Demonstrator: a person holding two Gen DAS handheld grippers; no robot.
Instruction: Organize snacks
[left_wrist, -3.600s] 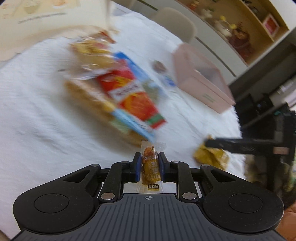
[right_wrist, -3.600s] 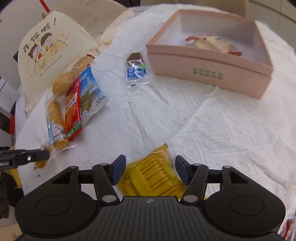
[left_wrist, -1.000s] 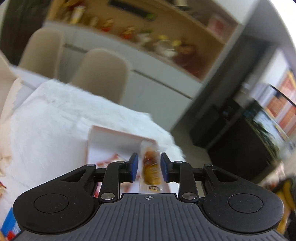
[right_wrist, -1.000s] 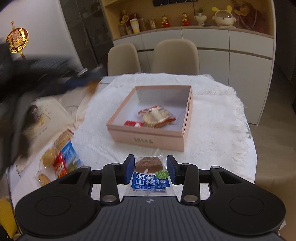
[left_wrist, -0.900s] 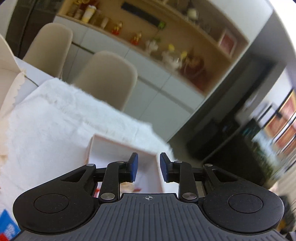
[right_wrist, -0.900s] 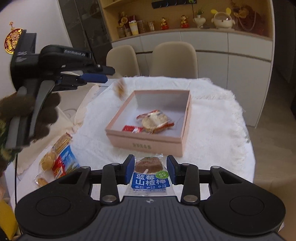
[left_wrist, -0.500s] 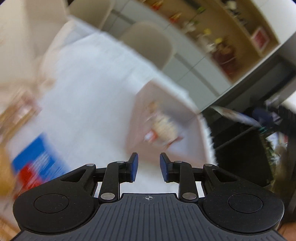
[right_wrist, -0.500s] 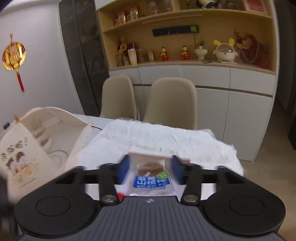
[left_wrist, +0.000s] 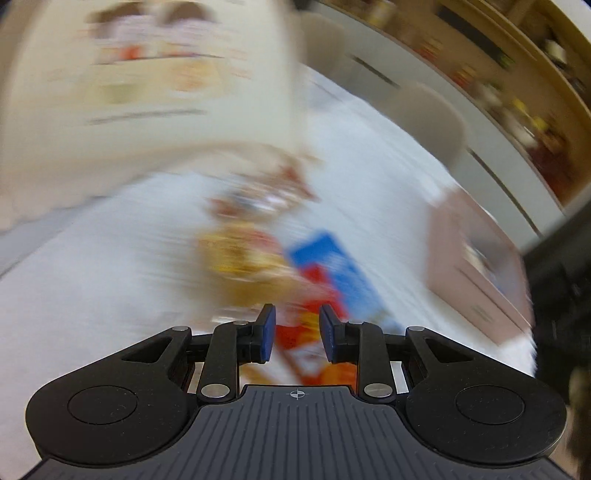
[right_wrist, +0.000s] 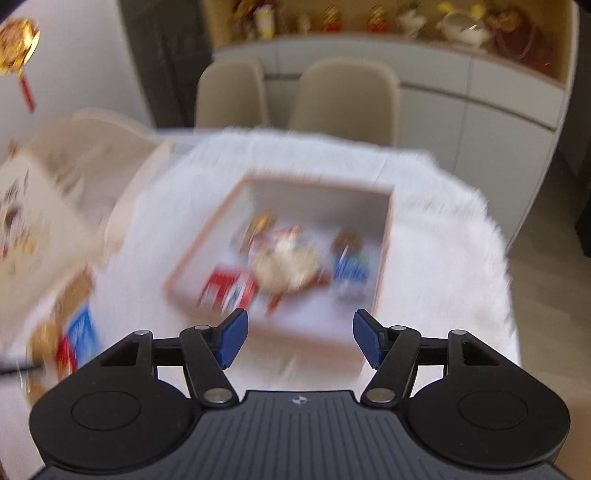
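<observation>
Hovering empty, the right gripper (right_wrist: 299, 338) gapes wide above the pink box (right_wrist: 384, 236); the left gripper (left_wrist: 297, 338), narrowly parted and empty, nears the loose snack packets (left_wrist: 295, 266), risking a misjudged, crushing grab.

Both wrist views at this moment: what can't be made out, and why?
- Left wrist view: motion blur smears the snack packs ahead of the left gripper; their print and number are unreadable.
- Left wrist view: the pink box shows only its outer wall; its contents are blurred.
- Right wrist view: items inside the box are blurred. The blue-labelled packet is unreadable.
- Right wrist view: the right gripper body hides the table's near part.
</observation>
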